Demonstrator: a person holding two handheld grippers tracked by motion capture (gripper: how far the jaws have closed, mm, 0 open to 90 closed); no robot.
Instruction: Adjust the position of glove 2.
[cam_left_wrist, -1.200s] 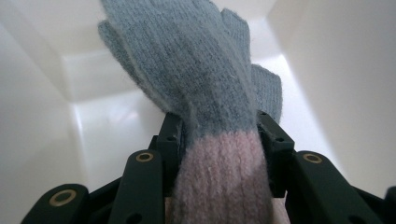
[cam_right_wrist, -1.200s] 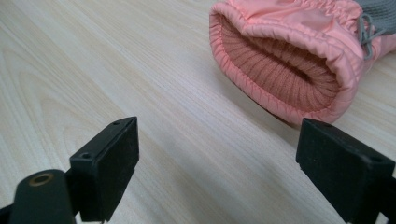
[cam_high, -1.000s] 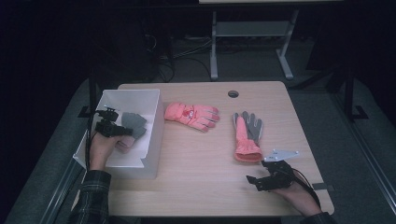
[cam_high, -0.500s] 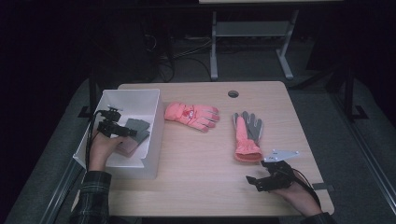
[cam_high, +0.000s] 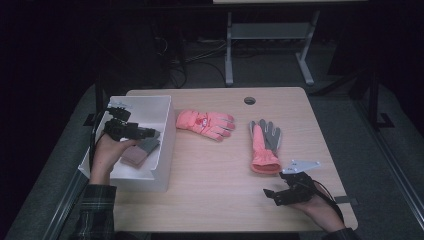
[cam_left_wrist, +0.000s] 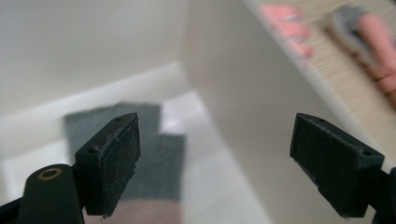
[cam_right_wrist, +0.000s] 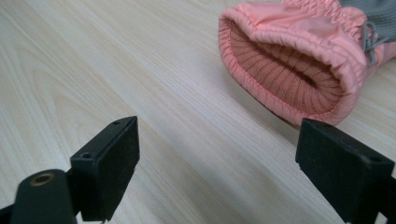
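Observation:
A grey and dusty-pink glove lies on the floor of the white bin at the table's left. My left gripper hovers above it. Its jaws have just been opening and stand wide with nothing between them. In the left gripper view the glove lies blurred below my left gripper. A pink glove lies mid-table. A second pink glove lies grey palm up to its right. My right gripper rests open near the front edge, short of that glove's cuff.
The bin's tall right wall stands close beside my left gripper. A round cable hole sits near the table's far edge. Bare wood spreads between the bin and the gloves.
My left gripper has risen from the bin floor and its jaws have opened, leaving the grey and pink glove lying in the bin. The right hand has not moved.

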